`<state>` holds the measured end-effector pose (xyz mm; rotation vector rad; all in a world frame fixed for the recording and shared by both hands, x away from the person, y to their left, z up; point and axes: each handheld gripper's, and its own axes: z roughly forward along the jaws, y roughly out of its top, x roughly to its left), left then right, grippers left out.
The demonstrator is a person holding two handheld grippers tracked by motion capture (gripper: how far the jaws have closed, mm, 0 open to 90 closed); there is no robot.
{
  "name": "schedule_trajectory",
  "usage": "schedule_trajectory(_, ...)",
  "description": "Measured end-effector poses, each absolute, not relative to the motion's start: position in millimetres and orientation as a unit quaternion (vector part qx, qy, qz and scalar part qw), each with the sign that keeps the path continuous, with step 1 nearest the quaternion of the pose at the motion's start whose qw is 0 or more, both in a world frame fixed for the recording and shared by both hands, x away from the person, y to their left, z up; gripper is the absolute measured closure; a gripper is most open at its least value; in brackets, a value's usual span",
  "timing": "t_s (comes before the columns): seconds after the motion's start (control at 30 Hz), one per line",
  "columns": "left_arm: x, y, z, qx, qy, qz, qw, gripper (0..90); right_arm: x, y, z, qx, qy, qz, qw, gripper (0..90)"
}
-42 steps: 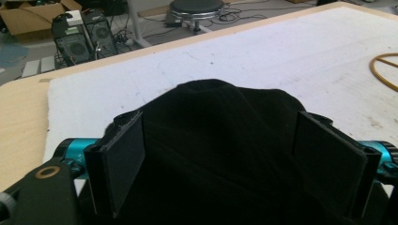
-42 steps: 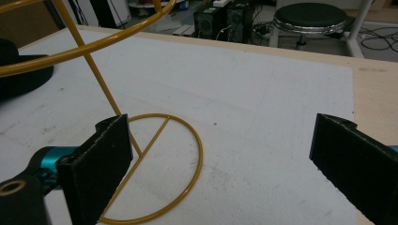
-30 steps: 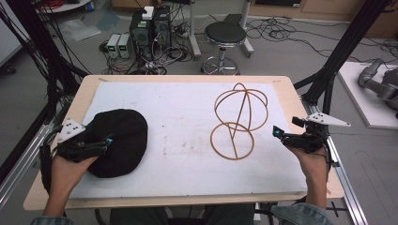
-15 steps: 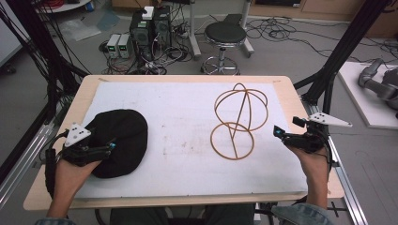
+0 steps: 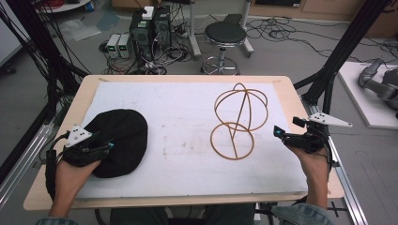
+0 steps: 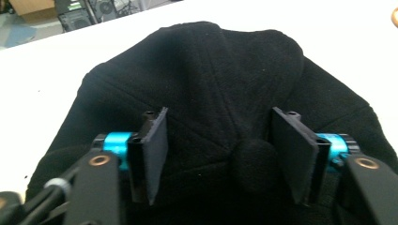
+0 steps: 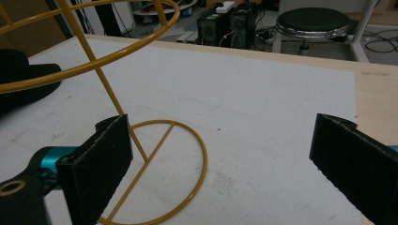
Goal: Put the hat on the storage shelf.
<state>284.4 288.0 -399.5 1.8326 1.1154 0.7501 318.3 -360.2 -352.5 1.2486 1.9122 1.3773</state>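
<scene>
A black cloth hat (image 5: 123, 136) lies flat on the left side of the white mat. My left gripper (image 5: 110, 146) rests over its near left part. In the left gripper view its jaws have just been closing. They stand half apart around the hat's crown (image 6: 211, 70), with the top button (image 6: 251, 161) between them next to the right pad. The left pad still shows a gap. A yellow wire hat stand (image 5: 237, 123) stands upright at centre right. My right gripper (image 5: 277, 132) hovers open just right of the stand's base ring (image 7: 205, 154), nothing between its pads.
The white mat (image 5: 187, 108) covers most of the wooden table (image 5: 300, 93). Beyond the far edge stand a black stool (image 5: 225, 35) and computer boxes (image 5: 150, 26) among floor cables. Black frame posts rise at both sides.
The left gripper's jaws have narrowed over the hat, and that hand shifted slightly toward the near edge. The right gripper, hat and stand have not moved.
</scene>
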Motion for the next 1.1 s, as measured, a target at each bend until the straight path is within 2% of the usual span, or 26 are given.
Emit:
schedule_trajectory(0.37, 284, 289, -400, 0.731, 0.448, 0.291, 0.425, 57.4, 317, -361, -352, 0.456, 0.696, 0.503, 0.234, 5.9)
schedule_trajectory(0.6, 282, 290, -400, 0.729, 0.437, 0.295, 0.437, 63.3, 317, -361, -352, 0.454, 0.697, 0.503, 0.236, 5.9)
schedule_trajectory(1.1, 279, 290, -384, 0.708, 0.406, 0.305, 0.49, 68.1, 312, -367, -351, 0.461, 0.69, 0.505, 0.238, 5.9)
